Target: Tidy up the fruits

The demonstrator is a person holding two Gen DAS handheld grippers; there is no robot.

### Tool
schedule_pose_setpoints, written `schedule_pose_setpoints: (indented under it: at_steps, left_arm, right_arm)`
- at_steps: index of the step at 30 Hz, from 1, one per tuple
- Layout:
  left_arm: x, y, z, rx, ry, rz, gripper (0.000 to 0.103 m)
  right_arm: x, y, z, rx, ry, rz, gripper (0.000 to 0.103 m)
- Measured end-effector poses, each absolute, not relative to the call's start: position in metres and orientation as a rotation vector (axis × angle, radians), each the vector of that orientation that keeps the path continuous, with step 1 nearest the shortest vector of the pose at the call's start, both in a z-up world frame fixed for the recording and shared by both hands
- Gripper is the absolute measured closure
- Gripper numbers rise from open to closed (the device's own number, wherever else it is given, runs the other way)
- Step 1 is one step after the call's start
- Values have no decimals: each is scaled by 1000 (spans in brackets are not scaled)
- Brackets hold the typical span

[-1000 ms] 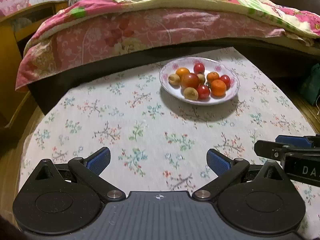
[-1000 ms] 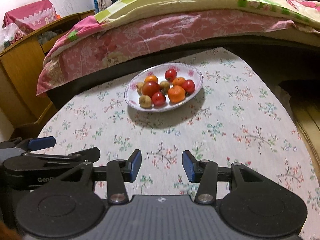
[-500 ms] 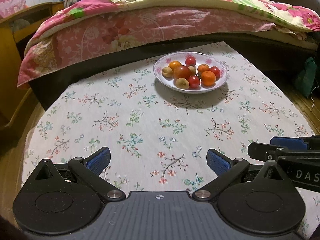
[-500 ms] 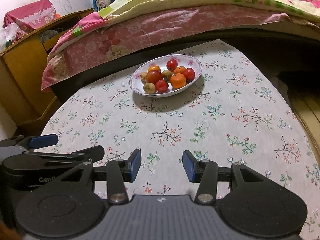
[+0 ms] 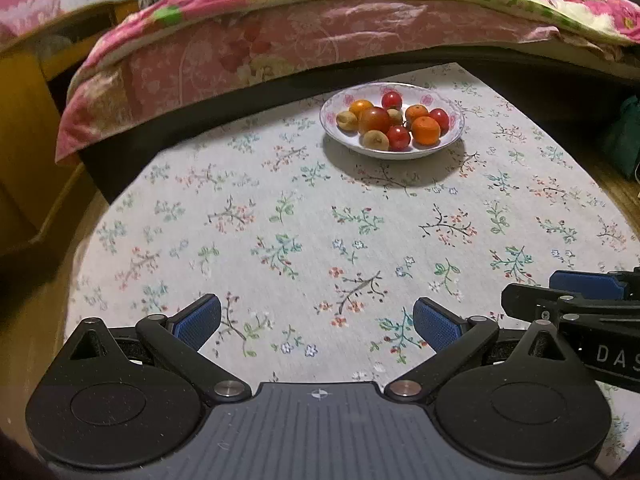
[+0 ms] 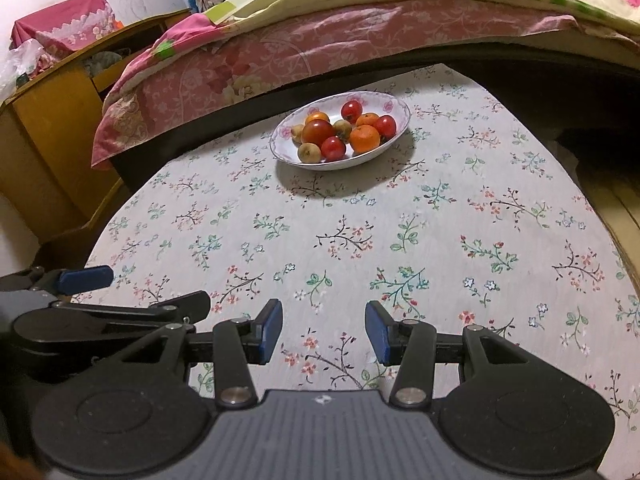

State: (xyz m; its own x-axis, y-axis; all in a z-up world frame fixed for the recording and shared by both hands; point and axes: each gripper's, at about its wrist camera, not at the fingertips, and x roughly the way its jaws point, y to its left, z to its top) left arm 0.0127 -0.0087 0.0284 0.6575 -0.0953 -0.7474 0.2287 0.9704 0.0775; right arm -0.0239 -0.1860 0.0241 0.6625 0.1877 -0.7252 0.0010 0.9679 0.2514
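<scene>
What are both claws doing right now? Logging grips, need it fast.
Left claw: open, holding nothing, above the floral tablecloth.
Right claw: open, narrower gap, holding nothing.

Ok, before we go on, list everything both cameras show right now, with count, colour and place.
White floral-rimmed ceramic plate: one, far side of the table.
Round red fruits: four, one larger and darker, on the plate.
Orange citrus fruits: three, on the plate.
Small tan fruits: three, on the plate.
Floral-print tablecloth: one, pale, covering the round table.
Bed with pink flowered quilt: one, behind the table.
Yellow wooden cabinet: one, left of the bed.
Left gripper: black, blue-padded fingers apart, empty.
Right gripper: same, narrower gap, empty.
</scene>
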Motion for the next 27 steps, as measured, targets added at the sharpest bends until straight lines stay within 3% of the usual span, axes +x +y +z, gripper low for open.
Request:
schedule_pose_setpoints:
  at_steps: [27]
  left_arm:
    - [10, -7, 23, 144, 870, -185, 0]
  right_arm:
    - [-27, -185, 22, 248, 858, 112, 59]
